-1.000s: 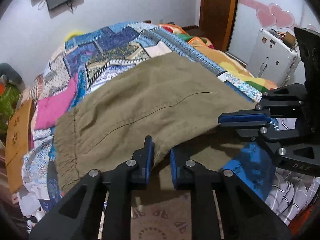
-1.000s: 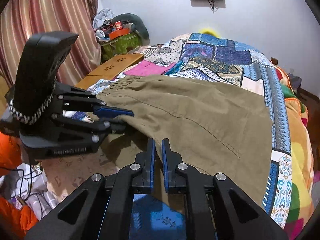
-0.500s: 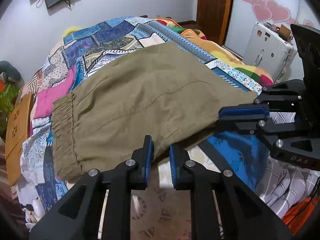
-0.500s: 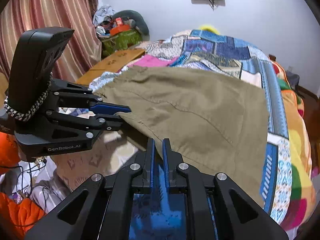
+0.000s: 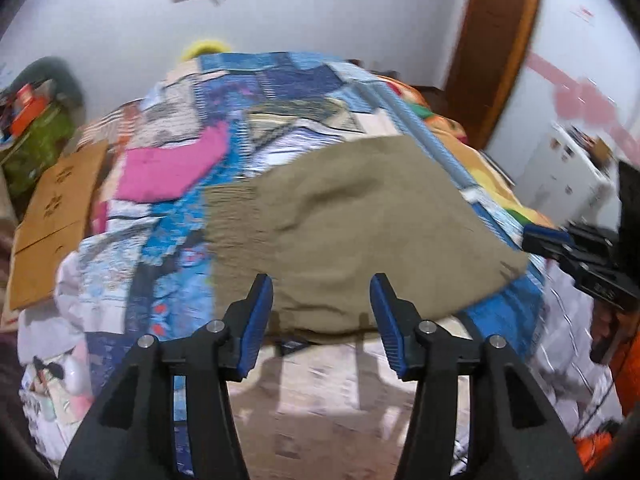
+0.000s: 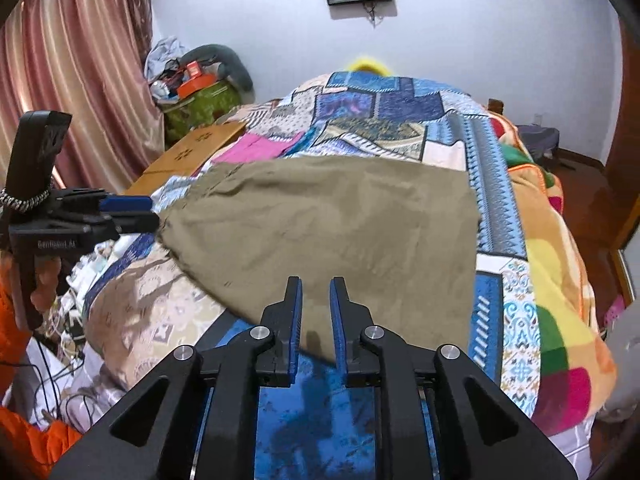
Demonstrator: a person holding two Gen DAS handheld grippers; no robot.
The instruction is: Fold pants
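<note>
Both grippers hang off the bed's near edge: left gripper (image 5: 321,296) spread wide with nothing between its pads, right gripper (image 6: 316,300) parted a little, also gripping nothing. Olive pants (image 6: 340,232) lie folded on the patchwork quilt (image 6: 400,112) by that near edge, touched by neither gripper.

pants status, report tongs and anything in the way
Left tongs open, clear of cloth. Right tongs slightly open, holding nothing. Pants folded, flat on bed. Nothing in the way.
</note>
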